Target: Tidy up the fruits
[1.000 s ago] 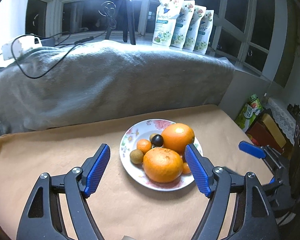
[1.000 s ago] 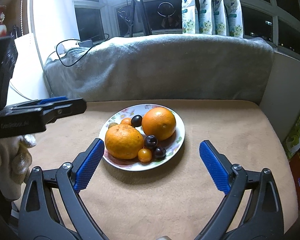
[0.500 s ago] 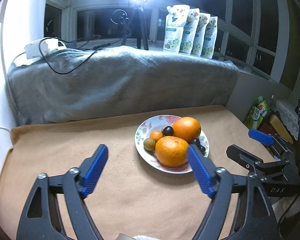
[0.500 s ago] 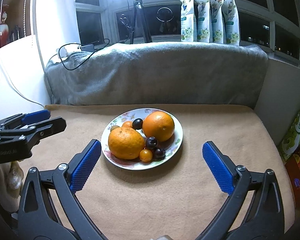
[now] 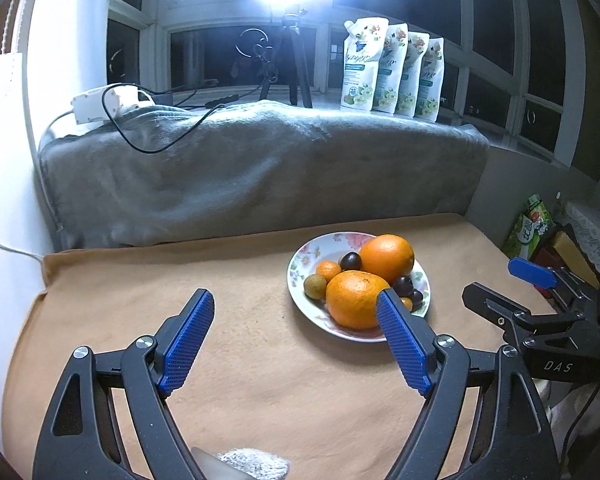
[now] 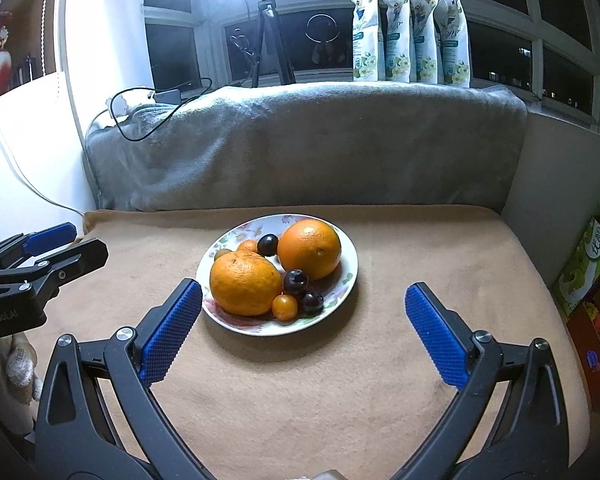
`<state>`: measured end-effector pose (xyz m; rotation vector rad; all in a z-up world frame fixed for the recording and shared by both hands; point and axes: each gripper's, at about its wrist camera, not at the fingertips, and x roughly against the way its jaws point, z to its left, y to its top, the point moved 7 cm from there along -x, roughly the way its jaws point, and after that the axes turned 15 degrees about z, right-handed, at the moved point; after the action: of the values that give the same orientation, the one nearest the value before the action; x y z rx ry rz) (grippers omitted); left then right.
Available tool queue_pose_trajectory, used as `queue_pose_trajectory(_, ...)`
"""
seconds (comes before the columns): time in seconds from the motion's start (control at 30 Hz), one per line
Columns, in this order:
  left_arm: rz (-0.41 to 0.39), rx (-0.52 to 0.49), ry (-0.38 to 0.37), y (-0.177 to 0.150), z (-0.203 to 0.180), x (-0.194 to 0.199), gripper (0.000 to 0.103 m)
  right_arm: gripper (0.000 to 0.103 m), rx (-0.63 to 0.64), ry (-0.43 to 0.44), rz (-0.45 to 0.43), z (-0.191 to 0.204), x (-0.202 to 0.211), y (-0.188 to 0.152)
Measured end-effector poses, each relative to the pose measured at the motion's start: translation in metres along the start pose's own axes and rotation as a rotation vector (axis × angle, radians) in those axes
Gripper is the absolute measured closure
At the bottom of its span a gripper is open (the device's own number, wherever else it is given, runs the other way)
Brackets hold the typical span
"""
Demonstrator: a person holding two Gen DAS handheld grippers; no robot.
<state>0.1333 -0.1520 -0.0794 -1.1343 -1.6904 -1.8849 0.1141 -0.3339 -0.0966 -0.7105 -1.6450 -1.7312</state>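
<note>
Left wrist view: left gripper [image 5: 294, 312] fingers spread wide, empty; right gripper [image 6: 302, 302] likewise, fruit plate [image 6: 350, 280] ahead on tan desk [image 6: 340, 400], grey blanket [image 6: 300, 144] beyond.

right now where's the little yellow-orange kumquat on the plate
In the right wrist view the small yellow-orange kumquat sits at the floral plate's near edge, between the bumpy mandarin and a dark grape.

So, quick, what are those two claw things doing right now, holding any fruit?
Left gripper: open, holding nothing.
Right gripper: open, holding nothing; all the fruit sits on the plate.
</note>
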Motion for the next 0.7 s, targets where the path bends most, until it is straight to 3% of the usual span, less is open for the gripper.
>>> queue_pose_trajectory(0.7,-0.006,0.008,0.008,-0.0034,0.0039,0.0078,0.019,0.0,0.003,-0.008,0.01,-0.0014,-0.002,-0.0008)
